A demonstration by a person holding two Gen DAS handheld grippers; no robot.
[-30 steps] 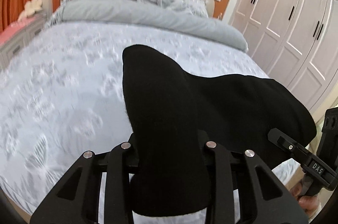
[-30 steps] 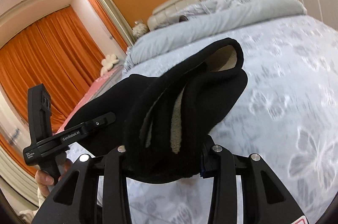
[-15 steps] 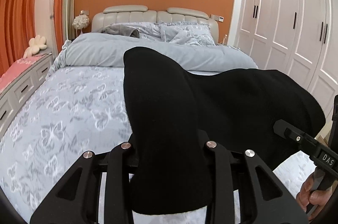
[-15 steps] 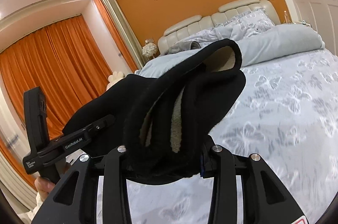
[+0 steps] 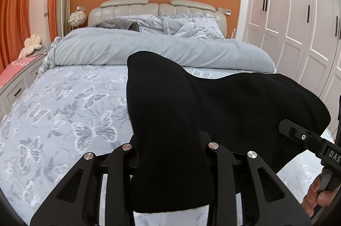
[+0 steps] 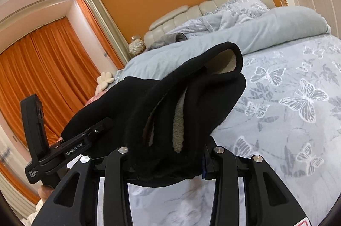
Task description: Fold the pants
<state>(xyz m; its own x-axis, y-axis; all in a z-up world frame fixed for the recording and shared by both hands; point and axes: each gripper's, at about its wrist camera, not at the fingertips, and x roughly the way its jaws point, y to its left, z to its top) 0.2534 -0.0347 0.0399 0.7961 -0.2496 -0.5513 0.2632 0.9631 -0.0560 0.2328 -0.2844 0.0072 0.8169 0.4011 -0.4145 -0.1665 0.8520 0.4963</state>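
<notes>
The black pants (image 5: 213, 106) with a pale fleece lining hang in the air between my two grippers, above the near end of the bed. My left gripper (image 5: 170, 153) is shut on one bunched end of the pants; the cloth hides its fingertips. My right gripper (image 6: 168, 153) is shut on the other end (image 6: 187, 102), where the lining shows in the folds. The right gripper also shows at the right edge of the left wrist view (image 5: 309, 140); the left gripper shows at the left of the right wrist view (image 6: 70, 145).
The bed (image 5: 70, 102) has a grey butterfly-print sheet, a rolled grey duvet (image 5: 149, 49), pillows and a headboard at the far end. White wardrobe doors (image 5: 298, 23) stand to the right. Orange curtains (image 6: 42, 68) and a low pink-topped bench (image 5: 12, 70) lie to the left.
Both grippers have lifted with the pants and tilted up, so more of the headboard wall and the picture shows. Both grips on the pants are unchanged.
</notes>
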